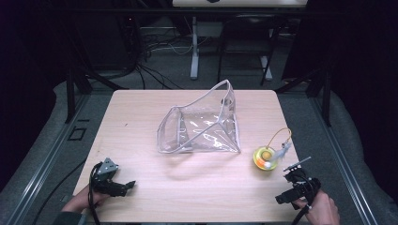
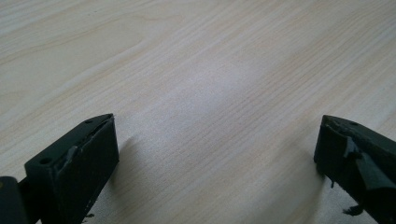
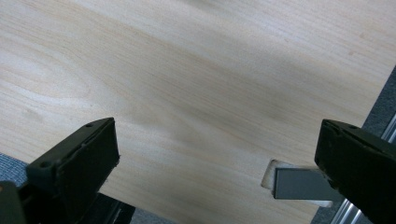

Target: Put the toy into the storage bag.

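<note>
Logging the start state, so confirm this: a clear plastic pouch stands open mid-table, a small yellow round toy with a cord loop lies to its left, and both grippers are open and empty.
One detail is wrong. The small yellow round toy with a cord loop lies to the right of the clear plastic pouch, near the right gripper, as the high view shows. The rest holds: the pouch stands open mid-table, and the left gripper and right gripper are open and empty.

Wooden table (image 1: 141,197): clear bag (image 1: 202,126), yellow toy (image 1: 264,158)
</note>
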`<state>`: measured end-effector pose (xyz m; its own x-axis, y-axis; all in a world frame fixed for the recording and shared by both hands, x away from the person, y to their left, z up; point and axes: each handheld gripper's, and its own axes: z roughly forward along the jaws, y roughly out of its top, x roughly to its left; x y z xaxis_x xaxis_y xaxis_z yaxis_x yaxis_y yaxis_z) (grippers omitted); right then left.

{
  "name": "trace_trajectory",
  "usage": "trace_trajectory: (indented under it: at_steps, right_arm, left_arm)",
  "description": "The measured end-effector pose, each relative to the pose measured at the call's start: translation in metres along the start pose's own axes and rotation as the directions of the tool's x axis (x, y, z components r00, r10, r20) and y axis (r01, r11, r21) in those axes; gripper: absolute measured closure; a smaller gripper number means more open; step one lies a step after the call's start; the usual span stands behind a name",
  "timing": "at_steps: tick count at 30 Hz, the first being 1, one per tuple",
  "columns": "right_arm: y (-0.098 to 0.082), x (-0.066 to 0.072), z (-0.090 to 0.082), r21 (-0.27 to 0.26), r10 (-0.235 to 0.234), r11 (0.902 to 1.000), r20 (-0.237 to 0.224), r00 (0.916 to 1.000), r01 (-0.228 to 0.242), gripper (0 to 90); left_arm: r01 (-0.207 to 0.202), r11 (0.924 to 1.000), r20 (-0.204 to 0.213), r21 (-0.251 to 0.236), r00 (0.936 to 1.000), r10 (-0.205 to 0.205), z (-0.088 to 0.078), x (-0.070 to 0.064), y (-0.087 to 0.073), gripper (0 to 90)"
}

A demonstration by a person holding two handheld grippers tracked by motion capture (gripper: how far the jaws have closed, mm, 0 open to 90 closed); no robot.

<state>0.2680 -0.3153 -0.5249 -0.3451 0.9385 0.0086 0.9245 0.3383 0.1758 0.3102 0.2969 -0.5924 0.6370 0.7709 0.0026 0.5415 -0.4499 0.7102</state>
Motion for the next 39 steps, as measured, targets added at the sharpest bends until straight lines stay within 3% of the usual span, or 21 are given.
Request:
trace_trajectory:
  at_steps: [8, 9, 12, 14, 15, 17, 19, 20, 22, 23, 24, 27, 39]
  right_arm:
    - [0.004, -0.001, -0.013, -0.015, 0.009, 0.9998, -0.011, 0.9999, -0.009, 0.0]
    - [0.006, -0.002, -0.016, 0.007, -0.007, 0.9999, -0.014, 0.9999, 0.007, 0.0]
    - [0.008, -0.003, -0.019, 0.002, -0.009, 1.0, -0.013, 0.9999, 0.009, 0.0]
    - [0.01, -0.001, -0.023, -0.026, 0.006, 0.9996, -0.025, 0.9997, -0.007, 0.0]
    - [0.012, -0.002, -0.027, 0.003, -0.019, 0.9998, -0.014, 0.9997, 0.019, 0.0]
    - [0.013, -0.001, -0.029, -0.021, -0.002, 0.9998, -0.012, 0.9999, 0.001, 0.0]
    - [0.016, -0.003, -0.033, 0.0, -0.026, 0.9997, -0.022, 0.9994, 0.026, 0.0]
    - [0.018, -0.003, -0.037, 0.012, -0.036, 0.9993, 0.009, 0.9993, 0.035, 0.0]
    - [0.021, -0.003, -0.04, 0.006, -0.04, 0.9992, -0.009, 0.9991, 0.04, 0.0]
    - [0.023, -0.004, -0.046, 0.034, -0.055, 0.9979, 0.012, 0.9984, 0.055, 0.0]
    - [0.024, -0.003, -0.047, 0.034, -0.052, 0.9981, -0.002, 0.9987, 0.052, 0.0]
    - [0.027, -0.003, -0.052, -0.011, -0.048, 0.9988, 0.002, 0.9989, 0.048, 0.0]
    - [0.042, -0.006, -0.077, -0.021, -0.064, 0.9977, 0.02, 0.9978, 0.064, 0.0]
  left_arm:
    - [-0.003, 1.0, 0.0, 0.0, 1.0, 0.003, 0.0, 0.0, 0.0, 0.1]
    - [-0.002, 1.0, 0.0, 0.0, 1.0, 0.002, 0.0, 0.0, 0.0, 0.1]
    - [-0.002, 1.0, 0.0, 0.001, 1.0, 0.002, 0.0, 0.0, 0.0, 0.1]
    - [-0.003, 1.0, 0.0, 0.001, 1.0, 0.003, 0.0, 0.0, 0.0, 0.1]
    - [-0.002, 1.0, 0.0, 0.0, 1.0, 0.002, 0.0, 0.0, 0.0, 0.1]
    - [-0.002, 1.0, 0.0, 0.0, 1.0, 0.002, 0.0, 0.0, 0.0, 0.1]
    - [-0.001, 1.0, 0.001, 0.0, 1.0, 0.001, 0.0, 0.0, 0.0, 0.1]
    - [-0.001, 1.0, 0.001, 0.0, 1.0, 0.001, 0.0, 0.0, 0.0, 0.1]
    - [-0.001, 1.0, 0.001, 0.0, 1.0, 0.001, 0.0, 0.0, 0.0, 0.1]
    - [-0.002, 1.0, 0.001, 0.001, 1.0, 0.002, 0.0, 0.0, 0.0, 0.1]
    - [-0.003, 1.0, 0.001, 0.001, 1.0, 0.003, 0.0, 0.0, 0.0, 0.1]
    - [-0.002, 1.0, 0.001, 0.0, 1.0, 0.002, 0.0, 0.0, 0.0, 0.1]
    - [-0.004, 1.0, 0.002, 0.001, 1.0, 0.004, 0.0, 0.0, 0.0, 0.1]
